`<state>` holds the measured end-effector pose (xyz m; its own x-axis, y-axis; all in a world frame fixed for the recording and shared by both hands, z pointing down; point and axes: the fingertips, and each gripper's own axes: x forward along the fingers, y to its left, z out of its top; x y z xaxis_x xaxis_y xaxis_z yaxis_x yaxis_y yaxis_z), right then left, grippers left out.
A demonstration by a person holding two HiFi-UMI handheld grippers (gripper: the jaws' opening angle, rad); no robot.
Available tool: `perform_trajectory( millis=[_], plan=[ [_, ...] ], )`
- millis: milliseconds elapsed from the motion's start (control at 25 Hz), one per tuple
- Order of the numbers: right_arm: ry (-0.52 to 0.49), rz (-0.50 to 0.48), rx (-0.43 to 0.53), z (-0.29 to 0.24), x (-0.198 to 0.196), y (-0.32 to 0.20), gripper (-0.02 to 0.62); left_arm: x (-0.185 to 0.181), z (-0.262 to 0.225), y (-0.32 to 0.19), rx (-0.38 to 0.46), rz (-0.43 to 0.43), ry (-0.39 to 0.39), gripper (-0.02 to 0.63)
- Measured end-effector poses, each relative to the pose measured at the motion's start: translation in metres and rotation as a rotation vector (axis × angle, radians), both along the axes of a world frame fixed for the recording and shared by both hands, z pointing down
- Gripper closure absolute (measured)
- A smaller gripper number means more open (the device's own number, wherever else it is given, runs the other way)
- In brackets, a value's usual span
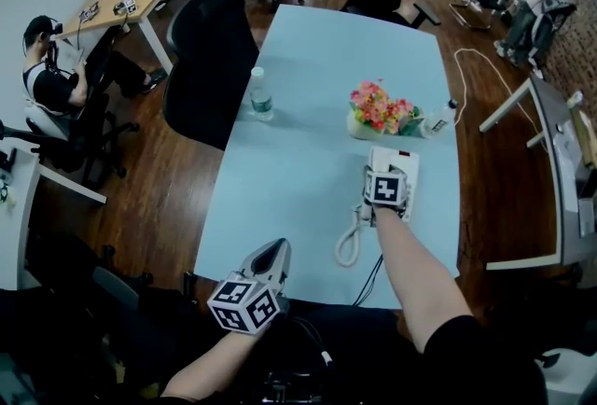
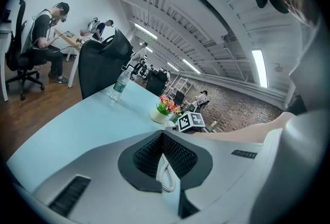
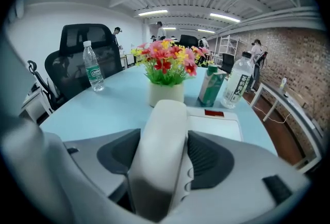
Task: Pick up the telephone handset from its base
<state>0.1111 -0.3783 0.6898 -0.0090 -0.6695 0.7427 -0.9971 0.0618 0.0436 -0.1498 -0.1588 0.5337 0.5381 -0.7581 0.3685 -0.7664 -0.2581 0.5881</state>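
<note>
A white telephone base (image 1: 403, 168) (image 3: 219, 126) lies on the pale blue table (image 1: 308, 67), on its right side. Its white handset (image 3: 162, 140) rests along the base's left side, and the coiled cord (image 1: 351, 240) (image 2: 166, 174) trails toward the table's front edge. My right gripper (image 1: 378, 174) (image 3: 164, 138) has come down over the handset. Its jaws stand wide, one on each side of the handset, with no squeeze visible. My left gripper (image 1: 277, 250) (image 2: 162, 134) hovers at the table's front edge, left of the cord, shut with nothing in it.
A pot of flowers (image 1: 381, 112) (image 3: 166, 76) stands just behind the phone, with a green carton (image 3: 211, 86) and a bottle (image 1: 438, 118) to its right. A water bottle (image 1: 261, 95) stands at the table's left edge by a black chair (image 1: 210, 62). People sit at desks around the room.
</note>
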Motion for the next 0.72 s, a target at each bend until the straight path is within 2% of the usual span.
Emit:
perform_trajectory(
  millis=[120, 200, 280, 360, 600, 720],
  plan=[
    [-0.002, 0.051, -0.006, -0.001, 0.008, 0.002, 0.313, 0.000, -0.002, -0.002, 0.006, 0.008, 0.000, 0.615],
    [-0.089, 0.098, -0.015, -0.001, 0.008, 0.005, 0.333, 0.000, -0.004, -0.002, 0.012, 0.016, 0.001, 0.615],
    [-0.197, 0.117, 0.009, -0.008, 0.005, 0.003, 0.342, 0.001, -0.006, -0.003, 0.016, 0.026, 0.001, 0.615],
    [-0.264, 0.128, 0.033, -0.014, 0.006, 0.004, 0.342, 0.004, -0.007, -0.003, 0.019, 0.043, 0.000, 0.615],
    [-0.359, 0.097, 0.131, -0.054, 0.007, 0.024, 0.342, 0.020, -0.012, -0.007, 0.038, 0.104, -0.005, 0.615],
    [-0.471, 0.067, 0.197, -0.089, 0.006, 0.043, 0.342, 0.039, -0.016, -0.008, 0.052, 0.130, 0.002, 0.615]
  ],
)
